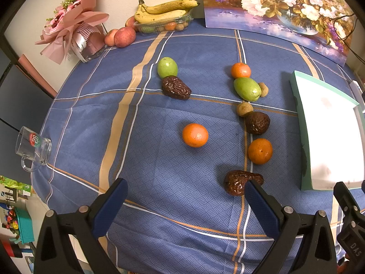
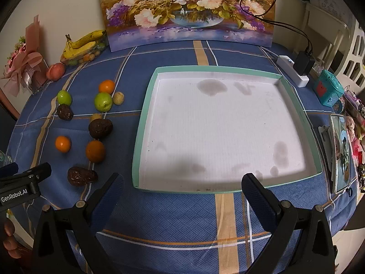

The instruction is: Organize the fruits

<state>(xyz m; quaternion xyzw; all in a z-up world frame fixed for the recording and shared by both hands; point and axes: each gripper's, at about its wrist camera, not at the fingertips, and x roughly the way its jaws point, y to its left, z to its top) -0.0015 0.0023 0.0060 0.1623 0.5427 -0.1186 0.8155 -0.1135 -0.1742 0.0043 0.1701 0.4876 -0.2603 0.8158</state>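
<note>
Loose fruit lies on the blue checked tablecloth: oranges [image 1: 195,135] [image 1: 260,151] [image 1: 241,70], green fruits [image 1: 167,67] [image 1: 247,89], dark wrinkled fruits [image 1: 176,88] [image 1: 257,122] [image 1: 239,182] and small tan nuts [image 1: 244,109]. A shallow teal-rimmed white tray [image 2: 146,118] stands empty to their right. My left gripper [image 1: 186,196] is open and empty above the near fruits, its right finger beside the nearest dark fruit. My right gripper [image 2: 182,189] is open and empty at the tray's near edge. The same fruits show at left in the right wrist view, such as an orange [image 2: 95,151].
Bananas on a clear fruit box [image 1: 164,16], apples [image 1: 124,37] and a pink bouquet [image 1: 70,27] stand at the back left. A glass mug [image 1: 33,147] sits at the left table edge. A flower painting [image 2: 189,11] leans on the wall. A power strip [image 2: 294,69] and phone [image 2: 341,153] lie right.
</note>
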